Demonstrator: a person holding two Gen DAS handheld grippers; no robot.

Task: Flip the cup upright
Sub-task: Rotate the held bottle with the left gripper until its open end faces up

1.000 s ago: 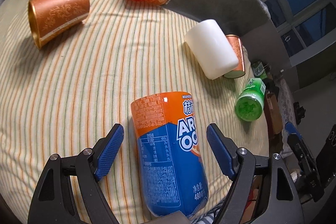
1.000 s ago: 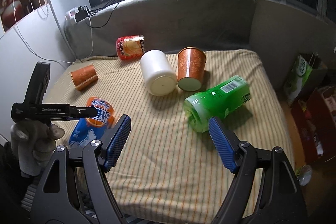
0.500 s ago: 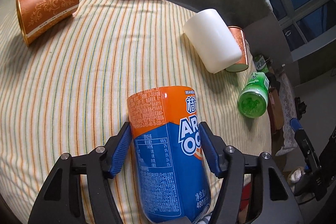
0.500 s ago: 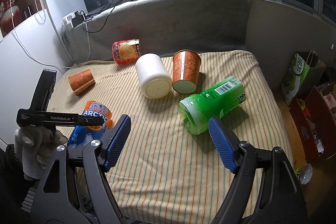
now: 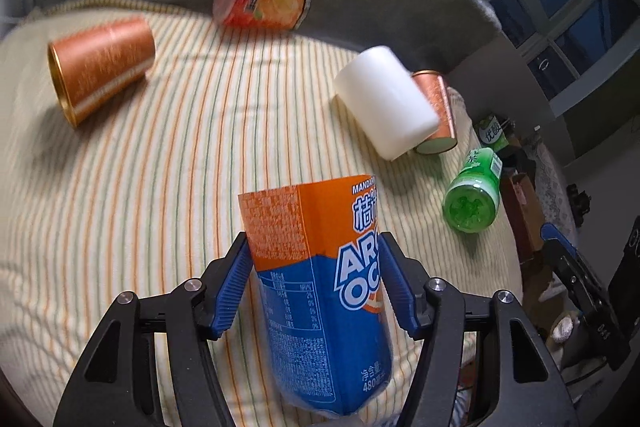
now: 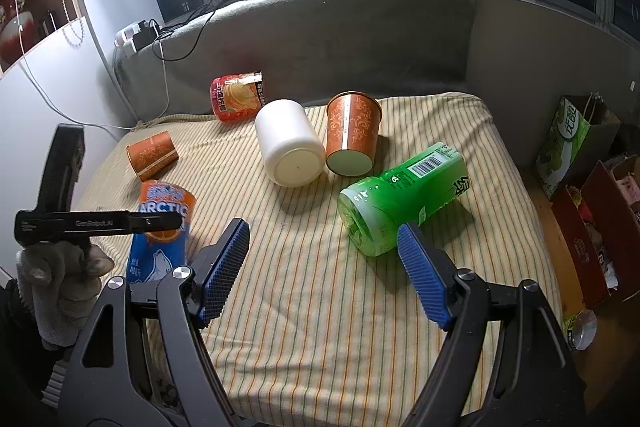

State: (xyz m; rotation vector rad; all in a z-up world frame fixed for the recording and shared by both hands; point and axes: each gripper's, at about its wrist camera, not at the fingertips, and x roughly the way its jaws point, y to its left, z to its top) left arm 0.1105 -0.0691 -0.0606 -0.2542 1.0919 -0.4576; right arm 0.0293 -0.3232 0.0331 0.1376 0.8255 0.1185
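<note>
My left gripper (image 5: pixel 314 283) is shut on an orange-and-blue "Arctic Ocean" cup (image 5: pixel 320 287) and holds it tilted off the striped bed; the same cup shows in the right wrist view (image 6: pixel 160 227), held by the left gripper (image 6: pixel 160 221) in a gloved hand. My right gripper (image 6: pixel 322 273) is open and empty above the bed, near a green cup (image 6: pixel 400 195) lying on its side.
On the striped bed (image 6: pixel 320 307) lie a white cup (image 6: pixel 290 147), an orange patterned cup (image 6: pixel 352 139), a smaller orange cup (image 6: pixel 152 155) and a red cup (image 6: pixel 238 95) by the grey backrest (image 6: pixel 320 39). Bags and boxes (image 6: pixel 576 147) stand on the right.
My left gripper closed on the orange-and-blue cup and lifted it, tilting it up. The right gripper drew back a little and stays open.
</note>
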